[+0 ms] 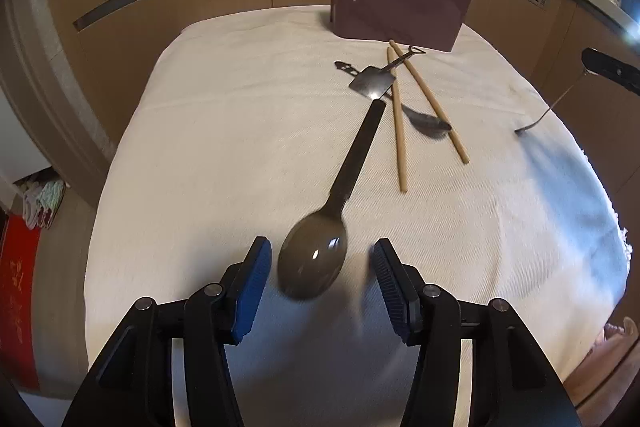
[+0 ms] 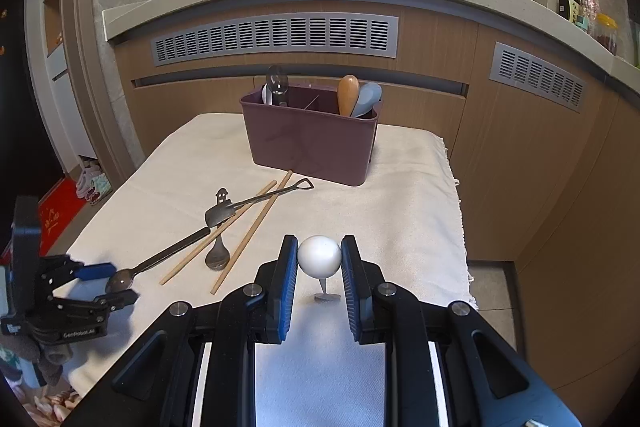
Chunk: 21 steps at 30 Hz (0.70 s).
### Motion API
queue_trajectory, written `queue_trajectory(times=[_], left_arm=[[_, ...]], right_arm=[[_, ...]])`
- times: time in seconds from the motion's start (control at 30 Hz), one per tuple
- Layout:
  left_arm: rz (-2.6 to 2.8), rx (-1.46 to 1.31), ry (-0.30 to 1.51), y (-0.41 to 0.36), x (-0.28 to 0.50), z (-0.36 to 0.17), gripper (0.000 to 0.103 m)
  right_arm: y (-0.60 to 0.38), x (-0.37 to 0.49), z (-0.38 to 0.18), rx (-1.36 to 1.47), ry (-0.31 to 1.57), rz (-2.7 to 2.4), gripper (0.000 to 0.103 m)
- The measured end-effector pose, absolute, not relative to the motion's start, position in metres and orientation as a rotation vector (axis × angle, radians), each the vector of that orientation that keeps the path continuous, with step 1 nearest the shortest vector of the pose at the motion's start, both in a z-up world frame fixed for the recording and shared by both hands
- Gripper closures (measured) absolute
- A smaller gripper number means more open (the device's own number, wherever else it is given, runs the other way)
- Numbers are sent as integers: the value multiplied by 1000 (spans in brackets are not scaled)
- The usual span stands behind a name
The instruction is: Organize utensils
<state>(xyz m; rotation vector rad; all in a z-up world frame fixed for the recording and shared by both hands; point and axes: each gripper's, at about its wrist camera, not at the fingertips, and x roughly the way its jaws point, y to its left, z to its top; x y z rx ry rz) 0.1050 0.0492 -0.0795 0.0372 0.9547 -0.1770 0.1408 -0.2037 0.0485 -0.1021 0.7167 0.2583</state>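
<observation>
My left hand-held gripper [image 1: 320, 263] is spread around the dark spoon's bowl [image 1: 314, 265]; my right hand-held gripper [image 2: 319, 259] pinches a white ball-topped utensil [image 2: 319, 257].

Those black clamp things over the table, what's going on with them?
A person is tidying utensils into the maroon caddy. The left gripper is open around the bowl of a dark spoon lying on the cloth. The right gripper holds a fork by its white ball end, tines touching the cloth. Chopsticks and small spoons remain loose.
</observation>
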Motion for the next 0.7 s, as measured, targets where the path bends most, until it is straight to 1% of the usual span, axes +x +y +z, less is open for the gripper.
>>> queue_trajectory(times=[0.13, 0.2, 0.23, 0.27, 0.3, 0.37, 0.43, 0.47, 0.5, 0.57, 0.63, 0.7], left_arm=[[-289, 124, 967, 28, 135, -65, 49], [-342, 175, 1023, 18, 160, -59, 51], [-367, 197, 1062, 12, 175, -59, 55], [-372, 232, 1100, 7, 190, -60, 65], [-363, 265, 1129, 3, 199, -62, 69], [-343, 326, 1203, -4, 221, -74, 72], [-362, 315, 1238, -6, 231, -74, 77], [-364, 317, 1251, -9, 233, -73, 84], [-360, 323, 1247, -12, 231, -73, 90], [-333, 351, 1197, -19, 221, -73, 91], [-331, 267, 1136, -16, 211, -68, 91], [-301, 156, 1008, -7, 195, -52, 91]], right_arm=[[-203, 143, 49, -118, 720, 255, 83], [-201, 144, 49, -130, 720, 252, 83], [-200, 145, 49, -133, 720, 252, 83], [-200, 145, 49, -135, 720, 252, 83], [-200, 145, 49, -135, 721, 251, 83], [-200, 145, 49, -138, 721, 252, 83], [-201, 145, 49, -142, 723, 253, 83], [-202, 146, 48, -141, 728, 256, 83], [-202, 146, 46, -139, 732, 258, 83], [-203, 149, 44, -123, 739, 263, 83], [-205, 148, 45, -101, 733, 271, 83], [-207, 147, 48, -90, 728, 279, 83]])
